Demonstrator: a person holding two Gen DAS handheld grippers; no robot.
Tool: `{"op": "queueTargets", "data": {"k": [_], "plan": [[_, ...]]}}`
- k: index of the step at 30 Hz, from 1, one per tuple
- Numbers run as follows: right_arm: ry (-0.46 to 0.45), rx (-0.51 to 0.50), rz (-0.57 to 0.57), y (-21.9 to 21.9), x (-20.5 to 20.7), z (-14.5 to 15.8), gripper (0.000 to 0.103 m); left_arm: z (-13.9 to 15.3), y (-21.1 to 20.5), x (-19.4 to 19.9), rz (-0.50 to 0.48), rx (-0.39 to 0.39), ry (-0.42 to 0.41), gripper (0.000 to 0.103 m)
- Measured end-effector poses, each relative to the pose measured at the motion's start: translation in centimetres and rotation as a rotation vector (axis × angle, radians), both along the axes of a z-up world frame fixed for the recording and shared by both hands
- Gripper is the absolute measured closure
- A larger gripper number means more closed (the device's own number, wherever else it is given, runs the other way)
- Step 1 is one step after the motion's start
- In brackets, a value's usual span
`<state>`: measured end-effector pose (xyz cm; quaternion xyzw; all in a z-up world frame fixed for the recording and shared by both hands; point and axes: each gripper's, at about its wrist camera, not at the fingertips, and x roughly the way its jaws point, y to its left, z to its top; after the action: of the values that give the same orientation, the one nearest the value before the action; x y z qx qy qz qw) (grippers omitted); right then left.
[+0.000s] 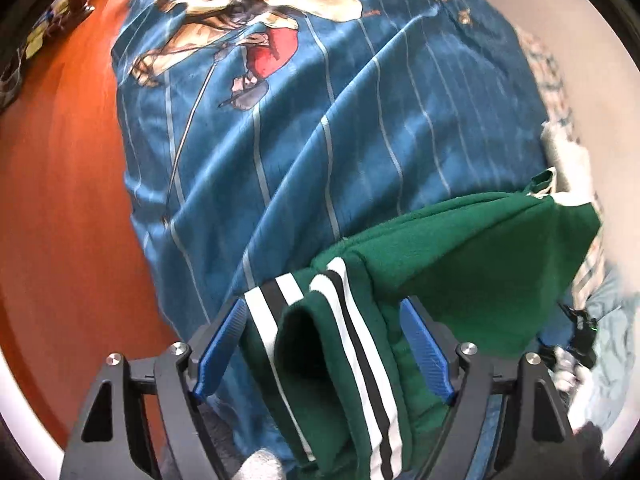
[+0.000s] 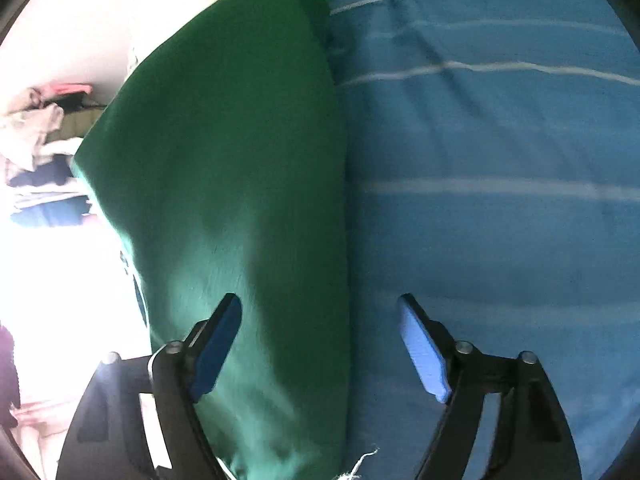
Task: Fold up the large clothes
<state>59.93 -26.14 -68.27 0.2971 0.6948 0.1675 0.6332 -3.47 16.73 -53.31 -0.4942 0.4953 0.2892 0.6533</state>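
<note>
Green garment [image 1: 460, 264] on blue-striped bedspread [image 1: 320, 140]

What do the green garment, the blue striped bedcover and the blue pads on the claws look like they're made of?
Green garment: looks like soft fleece-type knit, matte and slightly fuzzy, with a ribbed black-and-white striped band.
Blue striped bedcover: thin woven fabric, probably cotton or a blend, creasing in fine folds, with a printed picture.
Blue pads: likely rubber or moulded plastic, matte; in the left view they show fine ridges.

Home bedroom. Bed [image 1: 360, 140] under a blue striped cover with printed figures; orange-brown wood floor [image 1: 60, 200] beside it; pale wall [image 1: 580, 80]; piled clothes [image 2: 40, 140] at one side.
</note>
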Motion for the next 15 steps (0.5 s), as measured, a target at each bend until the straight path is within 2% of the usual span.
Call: {"op": "queueTargets", "data": {"k": [1,4,7,10,11,12,13,14,15], "plan": [[0.010,0.038,0.003,0.1,0.7,-1.0,0.017,-0.2,-0.4,-0.1,0.002,0.007,0.006,0.025],[0.018,0.120,0.017,0.6,2.1,-2.8,0.004,-1.8,-1.0,0.3,0.023,0.007,0.008,0.025],[0.017,0.191,-0.013,0.3,3.0,-3.5,0.002,-4.2,-0.5,1.4,0.090,-0.004,0.019,0.024],[-0.012,0.276,-0.044,0.3,3.6,-3.2,0.004,-3.8,-0.8,2.2,0.118,0.066,0.047,0.025],[-0.024,0.277,-0.045,0.7,3.8,-3.1,0.004,-3.6,-1.1,2.8,0.105,0.096,0.067,0.033],[-0.038,0.268,-0.035,1.2,4.0,-3.0,0.004,-3.3,-1.4,3.2,0.094,0.120,0.074,0.036],[-0.043,0.247,-0.013,1.8,4.2,-3.0,0.012,-3.1,-1.7,3.5,0.082,0.140,0.081,0.040],[-0.042,0.205,0.007,2.7,4.2,-3.3,0.036,-2.9,-1.8,3.7,0.065,0.154,0.088,0.046],[-0.043,0.167,0.011,3.2,4.1,-3.5,0.043,-2.8,-1.7,3.9,0.057,0.156,0.087,0.047]]}}
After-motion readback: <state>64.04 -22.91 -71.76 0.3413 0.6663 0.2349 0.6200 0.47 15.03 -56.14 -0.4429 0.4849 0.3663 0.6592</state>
